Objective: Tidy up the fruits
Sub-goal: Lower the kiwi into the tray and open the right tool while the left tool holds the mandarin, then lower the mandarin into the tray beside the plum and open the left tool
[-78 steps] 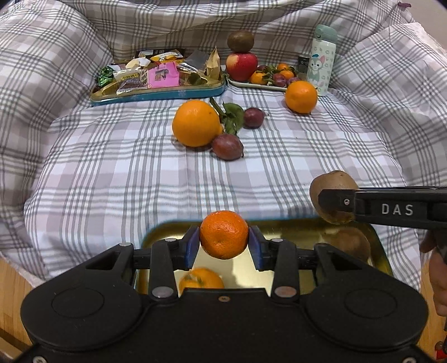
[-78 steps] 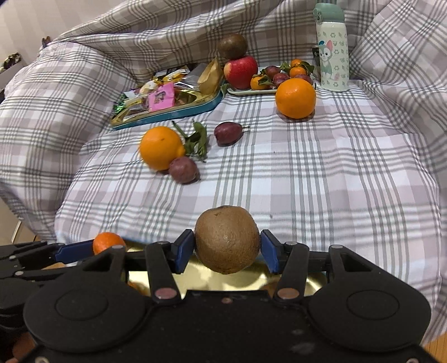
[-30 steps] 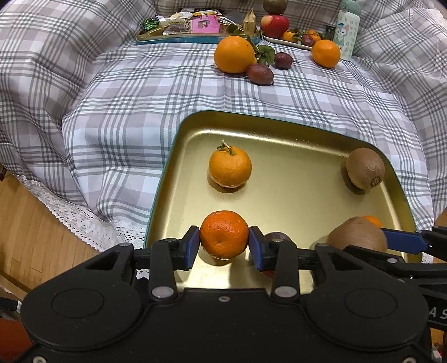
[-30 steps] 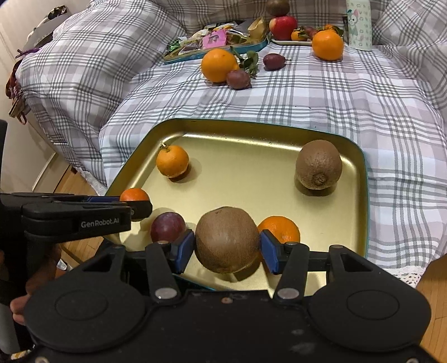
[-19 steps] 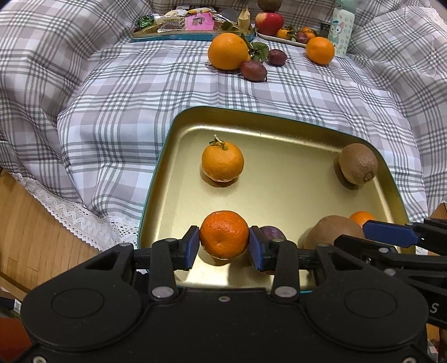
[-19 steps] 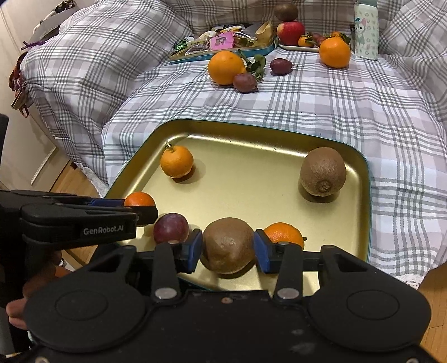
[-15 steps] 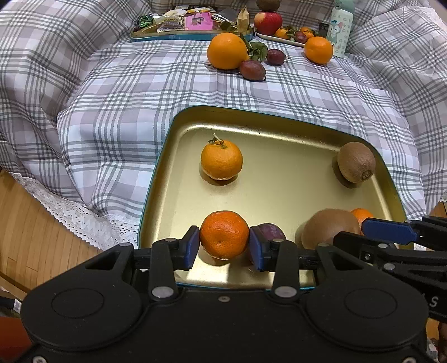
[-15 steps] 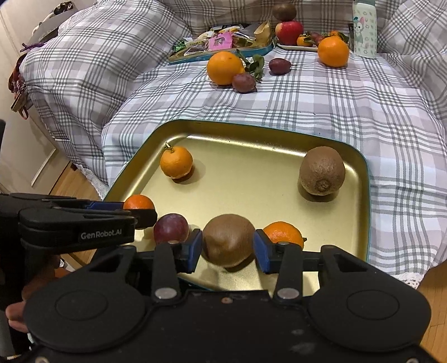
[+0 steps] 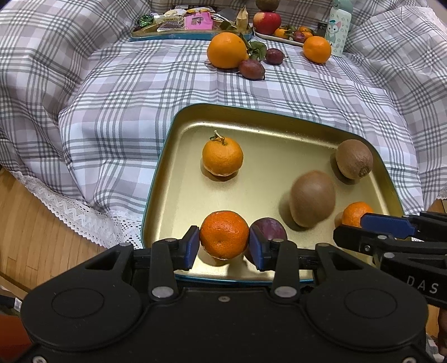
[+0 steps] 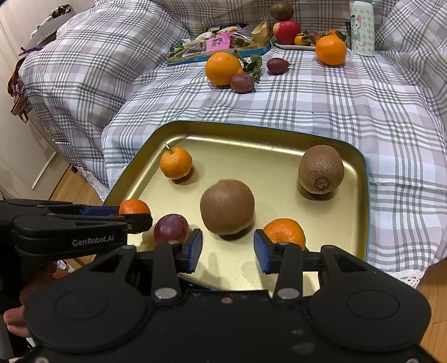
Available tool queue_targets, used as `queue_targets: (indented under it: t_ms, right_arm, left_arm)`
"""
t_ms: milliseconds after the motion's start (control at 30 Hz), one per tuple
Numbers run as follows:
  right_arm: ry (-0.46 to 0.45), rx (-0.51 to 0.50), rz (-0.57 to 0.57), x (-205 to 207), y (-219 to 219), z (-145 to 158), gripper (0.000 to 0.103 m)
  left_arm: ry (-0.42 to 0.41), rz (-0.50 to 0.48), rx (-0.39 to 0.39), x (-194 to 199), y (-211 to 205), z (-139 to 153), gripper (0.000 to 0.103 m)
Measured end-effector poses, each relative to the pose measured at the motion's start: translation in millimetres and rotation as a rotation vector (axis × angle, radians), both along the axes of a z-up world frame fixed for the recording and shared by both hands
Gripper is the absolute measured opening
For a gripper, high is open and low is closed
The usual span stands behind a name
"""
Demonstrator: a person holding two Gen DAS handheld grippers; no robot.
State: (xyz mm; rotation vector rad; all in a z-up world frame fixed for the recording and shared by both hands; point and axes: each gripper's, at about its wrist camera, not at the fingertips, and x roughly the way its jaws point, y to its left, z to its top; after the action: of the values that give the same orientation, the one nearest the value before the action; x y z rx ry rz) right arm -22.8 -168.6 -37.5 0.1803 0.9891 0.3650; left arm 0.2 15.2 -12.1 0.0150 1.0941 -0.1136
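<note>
A gold tray [image 9: 178,134] [image 10: 360,195] lies on the plaid cloth. My left gripper [image 9: 224,247] is shut on a tangerine [image 9: 224,238] [image 10: 134,207] just above the tray's near left corner. My right gripper [image 10: 226,250] is open and empty; a blurred kiwi [image 10: 226,210] [image 9: 312,198] lies on the tray just ahead of its jaws. Also in the tray are a stemmed tangerine [image 9: 222,158] [image 10: 176,163], a second kiwi [image 9: 354,158] [image 10: 320,169], a purple plum [image 9: 270,229] [image 10: 171,228] and another tangerine [image 9: 356,213] [image 10: 284,232].
On the cloth beyond the tray lie a large orange [image 9: 226,50] [image 10: 222,68], two dark plums [image 9: 252,69] [image 9: 274,56], another orange [image 9: 316,49] [image 10: 330,50], a snack tray [image 9: 167,35], a fruit plate with an apple [image 9: 266,19] and a bottle [image 9: 339,23]. Wooden floor lies left.
My right gripper has opened and let go of the kiwi, which now lies on the tray ahead of the jaws. My left gripper still holds the tangerine low over the tray.
</note>
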Motion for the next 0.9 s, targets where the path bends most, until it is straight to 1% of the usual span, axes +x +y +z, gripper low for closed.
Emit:
queue_targets:
  t_ms: [567, 900]
  right_arm:
    - [0.002, 0.008, 0.0, -1.4, -0.3, 1.2, 0.044]
    - [0.005, 0.007, -0.001, -1.4, -1.3, 1.4, 0.044]
  left_arm:
    - [-0.019, -0.015, -0.014, -4.8, -3.6, 7.3, 0.048]
    - [-0.028, -0.008, -0.018, -4.9, -3.9, 10.4, 0.048]
